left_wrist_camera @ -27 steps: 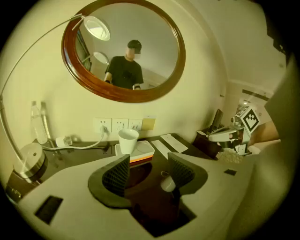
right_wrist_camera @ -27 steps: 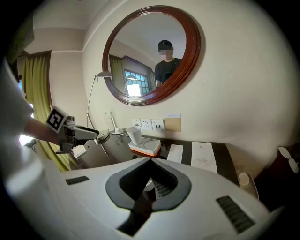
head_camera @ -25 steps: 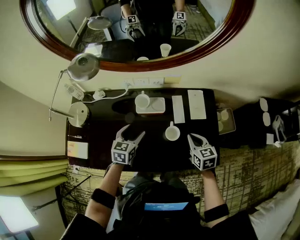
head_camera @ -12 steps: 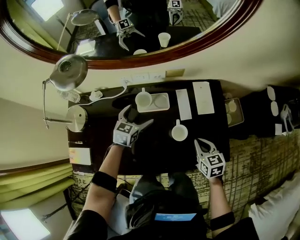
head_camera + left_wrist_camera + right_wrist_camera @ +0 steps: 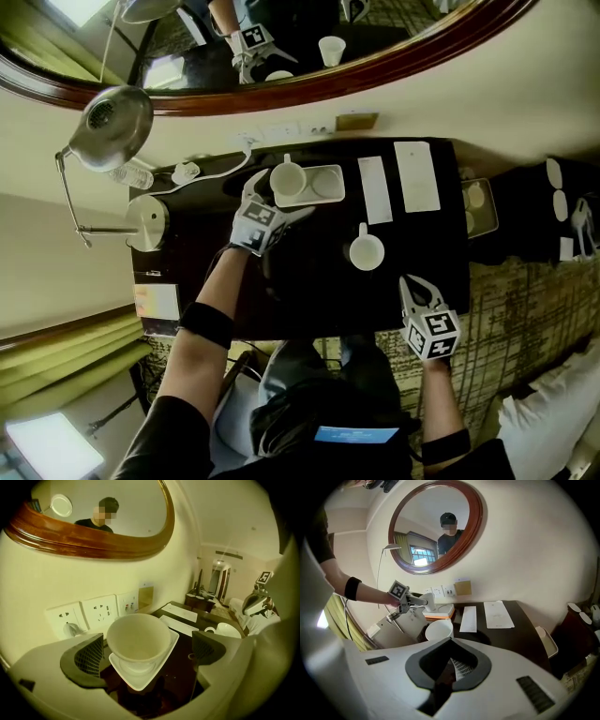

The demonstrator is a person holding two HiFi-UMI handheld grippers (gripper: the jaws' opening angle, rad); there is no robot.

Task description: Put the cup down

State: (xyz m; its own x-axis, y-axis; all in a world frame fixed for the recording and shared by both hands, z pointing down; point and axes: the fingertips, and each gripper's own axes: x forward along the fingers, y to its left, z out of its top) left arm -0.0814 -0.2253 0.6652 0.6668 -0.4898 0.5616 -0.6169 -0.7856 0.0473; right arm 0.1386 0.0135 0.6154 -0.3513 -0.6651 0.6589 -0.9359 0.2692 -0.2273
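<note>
The left claw (image 5: 277, 199) is spread wide, its jaws having just been opening, and it reaches over the near left corner of the white tray (image 5: 330, 184) at the back of the dark desk (image 5: 319, 281). A white cup (image 5: 138, 641) stands upright on the tray's left end, between those jaws. The pads look to stand just clear of its sides, though the left one is so near that a light touch cannot be ruled out. A second cup (image 5: 366, 252) stands upright on the bare desk, in front of the tray and to its right, free of both claws. The right claw (image 5: 412, 283) is closed and empty, well in front of the tray near the desk's front edge
</note>
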